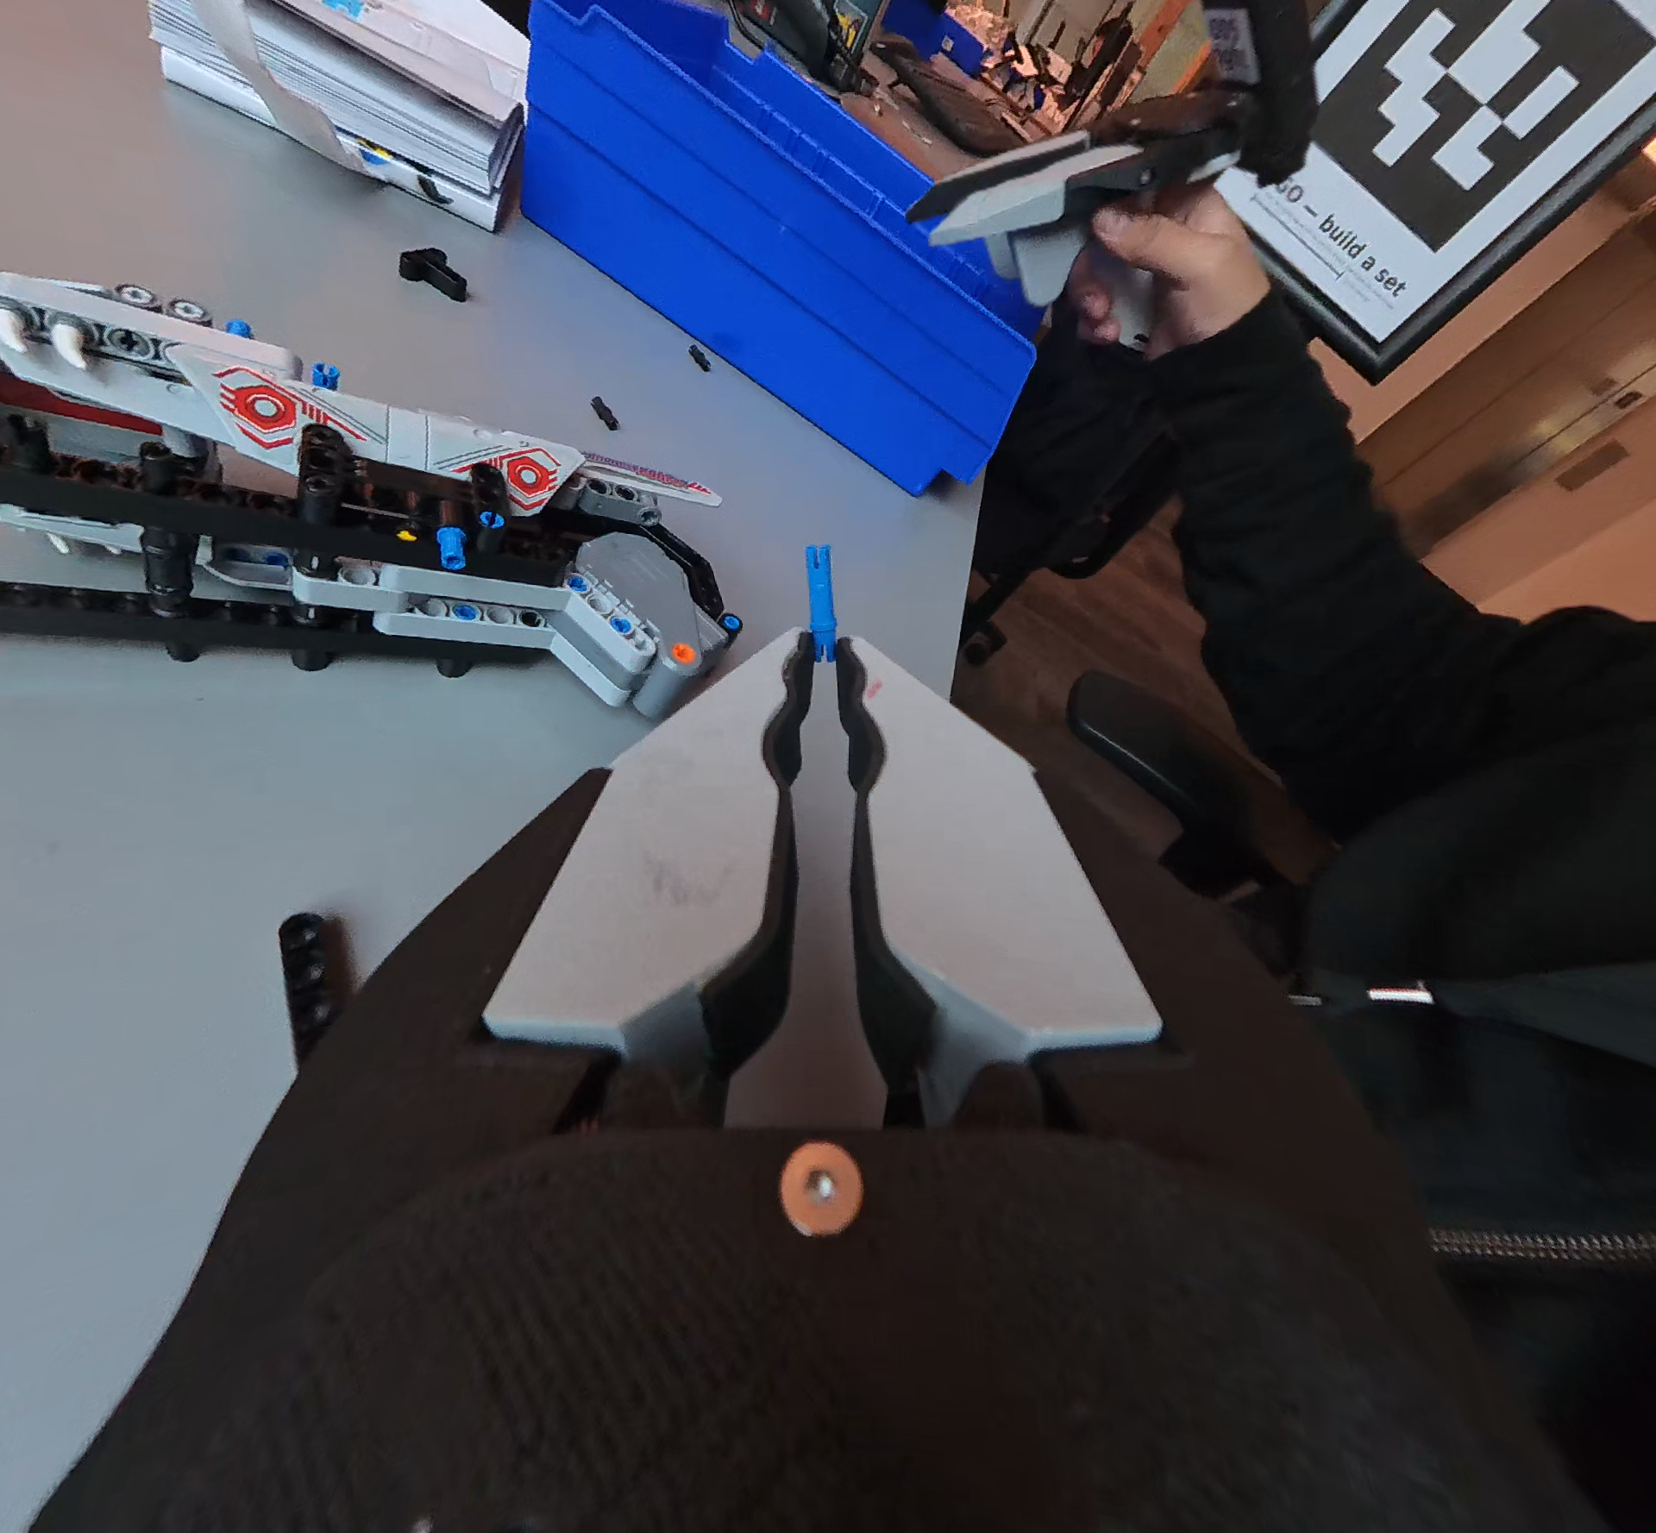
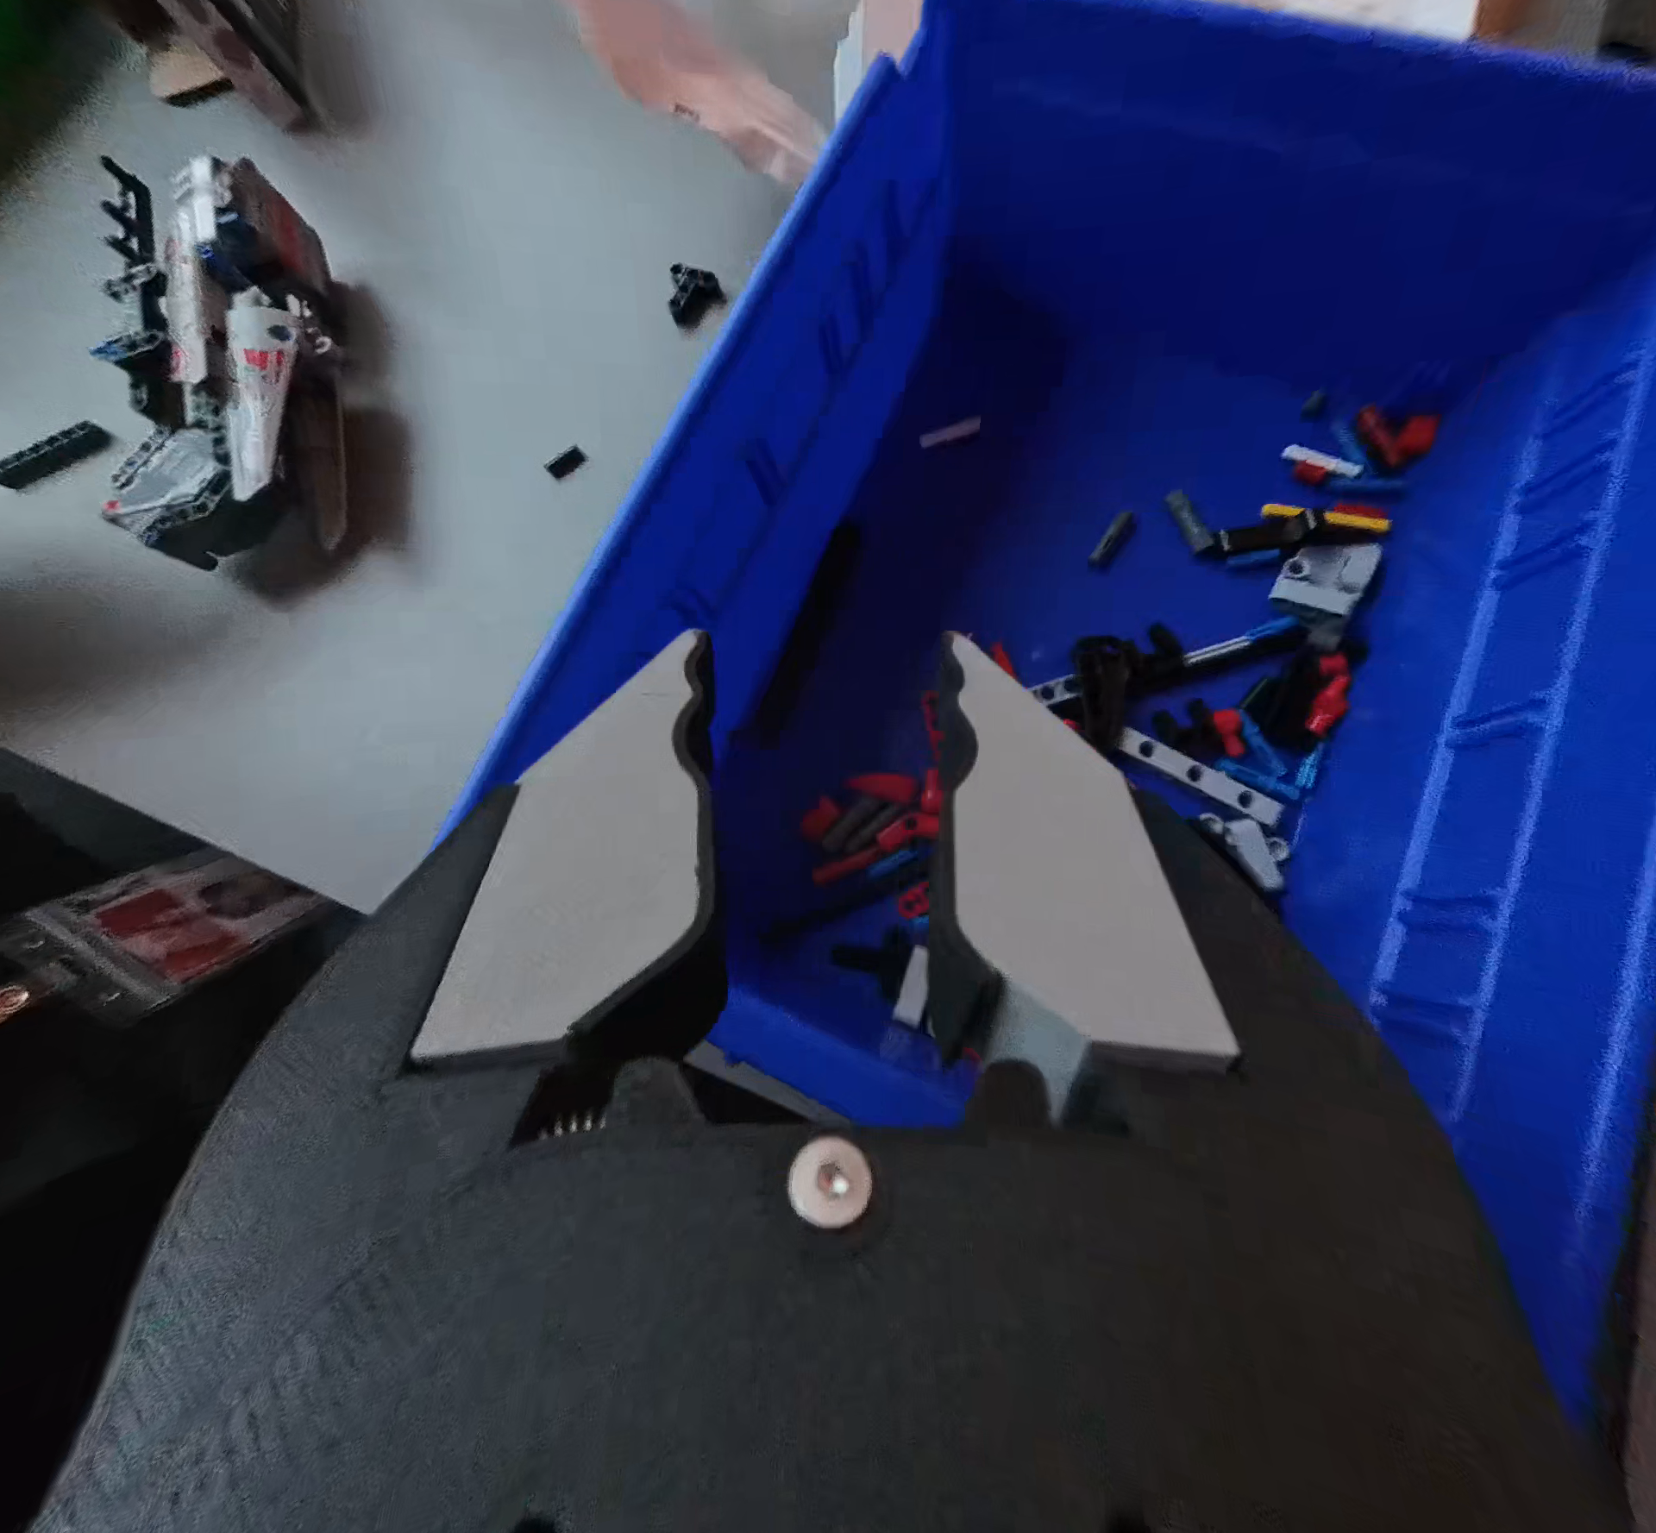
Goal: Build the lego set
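My left gripper (image 1: 824, 649) is shut on a small blue pin (image 1: 819, 594) that sticks out past its tips, above the grey table (image 1: 224, 773). The part-built grey, black and red lego model (image 1: 358, 522) lies to its left; it also shows in the right wrist view (image 2: 224, 379). My right gripper (image 2: 824, 647) is open and empty, held above the near end of the blue bin (image 2: 1568, 683), over several loose red, black and grey pieces (image 2: 1254, 647). In the left wrist view the right gripper (image 1: 923, 222) hangs above the blue bin (image 1: 762, 235), held by a hand.
A stack of booklets (image 1: 340, 74) lies behind the bin. Loose black pieces lie on the table: a connector (image 1: 432, 273), two small pins (image 1: 605, 413), a beam (image 1: 309, 975). The table edge runs past the bin's right end. A framed marker sign (image 1: 1479, 74) stands at right.
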Tool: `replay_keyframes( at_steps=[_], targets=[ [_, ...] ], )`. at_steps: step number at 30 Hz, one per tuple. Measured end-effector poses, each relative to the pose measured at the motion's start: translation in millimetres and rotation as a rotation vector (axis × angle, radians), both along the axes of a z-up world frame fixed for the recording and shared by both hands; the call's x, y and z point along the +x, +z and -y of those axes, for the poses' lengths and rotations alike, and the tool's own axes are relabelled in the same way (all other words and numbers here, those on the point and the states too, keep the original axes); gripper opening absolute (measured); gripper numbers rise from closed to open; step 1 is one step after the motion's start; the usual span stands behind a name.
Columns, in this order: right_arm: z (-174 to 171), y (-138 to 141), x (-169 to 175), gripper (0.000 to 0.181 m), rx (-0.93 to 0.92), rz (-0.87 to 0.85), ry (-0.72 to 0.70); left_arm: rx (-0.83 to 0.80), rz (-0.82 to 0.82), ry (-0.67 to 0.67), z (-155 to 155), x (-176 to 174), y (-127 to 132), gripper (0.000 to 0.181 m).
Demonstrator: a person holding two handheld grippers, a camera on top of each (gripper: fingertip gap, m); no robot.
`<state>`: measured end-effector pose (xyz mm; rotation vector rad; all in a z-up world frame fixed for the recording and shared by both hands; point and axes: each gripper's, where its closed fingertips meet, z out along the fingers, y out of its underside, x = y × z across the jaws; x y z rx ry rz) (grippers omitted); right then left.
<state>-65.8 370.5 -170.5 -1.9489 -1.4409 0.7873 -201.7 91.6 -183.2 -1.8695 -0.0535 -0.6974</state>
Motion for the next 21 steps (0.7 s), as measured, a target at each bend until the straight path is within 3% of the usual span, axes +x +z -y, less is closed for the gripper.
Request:
replay_keyframes(
  at_steps=[2,4,7,10,12,15,17,21],
  targets=[
    [1.0,11.3,-1.1,0.052,0.028,-0.022,-0.007,0.008,0.011,-0.014,-2.6,4.5,2.8,0.003],
    [32.9,41.6,-15.3,0.045,0.005,-0.176,0.078,0.03,-0.008,-0.024,-5.4,10.7,8.8,0.003],
    [129.7,69.2,-43.5,0.037,-0.096,-0.334,0.362,0.088,-0.071,-0.057,-10.3,26.1,22.8,0.003],
    [216.4,63.4,-69.1,0.03,-0.192,-0.379,0.578,0.136,-0.101,-0.093,-15.9,45.3,36.4,0.003],
    [251.7,51.2,-83.8,0.03,-0.253,-0.378,0.641,0.154,-0.105,-0.107,-18.1,54.4,42.6,0.003],
    [265.8,37.8,-98.0,0.023,-0.297,-0.378,0.646,0.151,-0.127,-0.121,-18.7,62.6,43.6,0.003],
    [273.5,39.1,-96.2,0.001,-0.356,-0.397,0.679,0.141,-0.136,-0.114,-19.3,63.2,41.7,0.003],
    [254.8,51.0,-92.1,0.001,-0.385,-0.426,0.637,0.143,-0.073,-0.097,-22.7,61.7,42.6,0.004]
  ],
)
